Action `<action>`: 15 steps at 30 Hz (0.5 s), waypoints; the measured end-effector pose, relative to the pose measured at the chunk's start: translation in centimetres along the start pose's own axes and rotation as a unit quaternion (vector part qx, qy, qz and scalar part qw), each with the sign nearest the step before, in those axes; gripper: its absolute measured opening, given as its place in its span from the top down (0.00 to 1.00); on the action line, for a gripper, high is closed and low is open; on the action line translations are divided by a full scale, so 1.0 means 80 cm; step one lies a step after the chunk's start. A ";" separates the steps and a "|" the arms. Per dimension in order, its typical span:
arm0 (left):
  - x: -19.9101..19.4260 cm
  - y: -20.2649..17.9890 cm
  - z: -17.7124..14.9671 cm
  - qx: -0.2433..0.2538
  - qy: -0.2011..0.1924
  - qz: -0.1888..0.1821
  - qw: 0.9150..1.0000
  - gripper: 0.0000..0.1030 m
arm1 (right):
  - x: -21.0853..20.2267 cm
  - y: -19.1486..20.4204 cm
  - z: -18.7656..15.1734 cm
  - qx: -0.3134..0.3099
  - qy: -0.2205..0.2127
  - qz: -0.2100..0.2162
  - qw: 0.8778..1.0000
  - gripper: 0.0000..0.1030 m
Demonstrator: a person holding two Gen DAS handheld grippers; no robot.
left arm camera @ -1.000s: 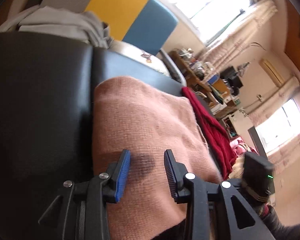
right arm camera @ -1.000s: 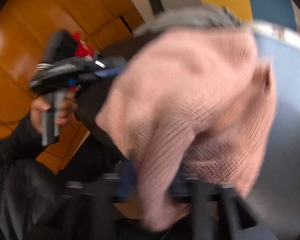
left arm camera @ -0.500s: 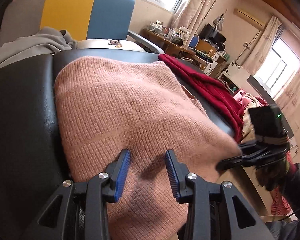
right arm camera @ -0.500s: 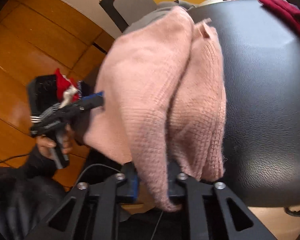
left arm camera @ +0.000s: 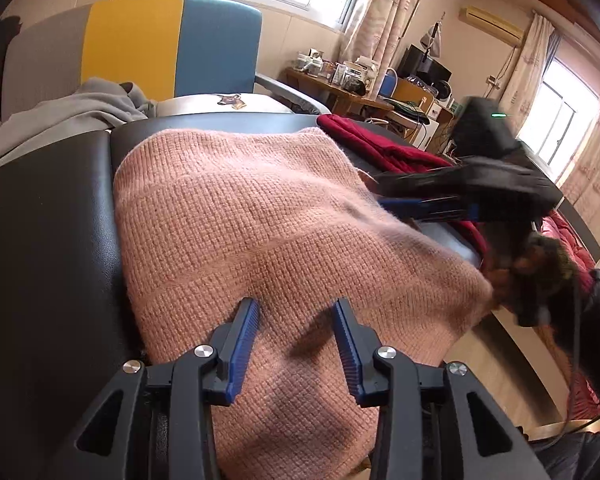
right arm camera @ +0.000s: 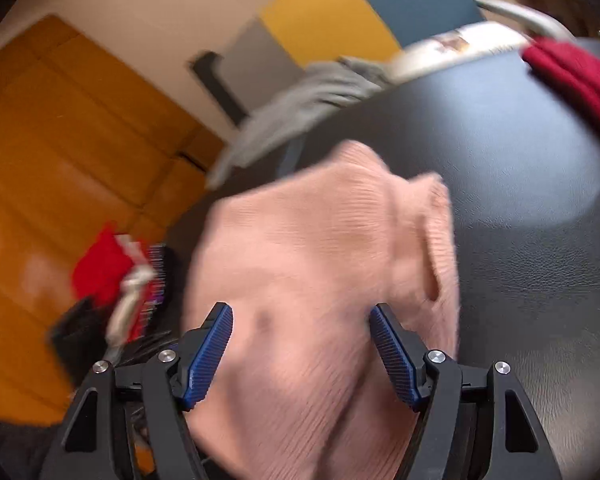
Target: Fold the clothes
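Garments counted: three are seen on the black padded surface [left arm camera: 48,216]: one pink knit sweater [left arm camera: 260,224], one dark red garment [left arm camera: 384,148], one grey garment [left arm camera: 80,108].
Grippers counted: two, each with blue-padded fingers.
Pink knit sweater, place: it is spread across the middle of the surface, folded over on itself, and is draped over the near edge, where it hangs down; in the right wrist view [right arm camera: 320,264] two layers are seen, blurred.
Dark red garment, place: it is laid along the right edge of the surface, just beside the sweater.
Grey garment, place: it is heaped at the far left corner, against a chair with grey, yellow and blue panels [left arm camera: 148,44].
Left gripper [left arm camera: 296,316]: it is pointed downward over the sweater's near part; its fingers are opening, set apart, with knit lying between them but not pinched.
Right gripper [right arm camera: 300,320]: its fingers are opening wide; sweater cloth lies between them without being pressed by the pads. In the left wrist view it [left arm camera: 384,194] is seen reaching in level from the right edge, held by a gloved hand [left arm camera: 536,280] with a dark sleeve.
Open room: bare black padding is left on the left side of the surface and at the far edge beyond the sweater.
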State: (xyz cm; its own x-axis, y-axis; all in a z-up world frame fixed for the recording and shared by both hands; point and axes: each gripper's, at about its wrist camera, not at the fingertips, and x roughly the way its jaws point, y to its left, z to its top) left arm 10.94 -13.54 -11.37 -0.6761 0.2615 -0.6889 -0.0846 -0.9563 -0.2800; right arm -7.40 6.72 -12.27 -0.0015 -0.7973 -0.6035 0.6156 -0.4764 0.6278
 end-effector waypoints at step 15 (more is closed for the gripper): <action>-0.023 -0.029 0.017 0.022 -0.044 -0.021 0.999 0.49 | -0.038 0.078 0.022 -0.122 -0.079 -0.142 0.979 0.89</action>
State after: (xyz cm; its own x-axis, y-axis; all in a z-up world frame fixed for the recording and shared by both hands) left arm 11.39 -11.98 -8.56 -0.7322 0.2914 -0.6156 -0.1455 -0.9499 -0.2766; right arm -4.93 5.52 -5.63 -0.3097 -0.7024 -0.6409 0.7427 -0.5995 0.2981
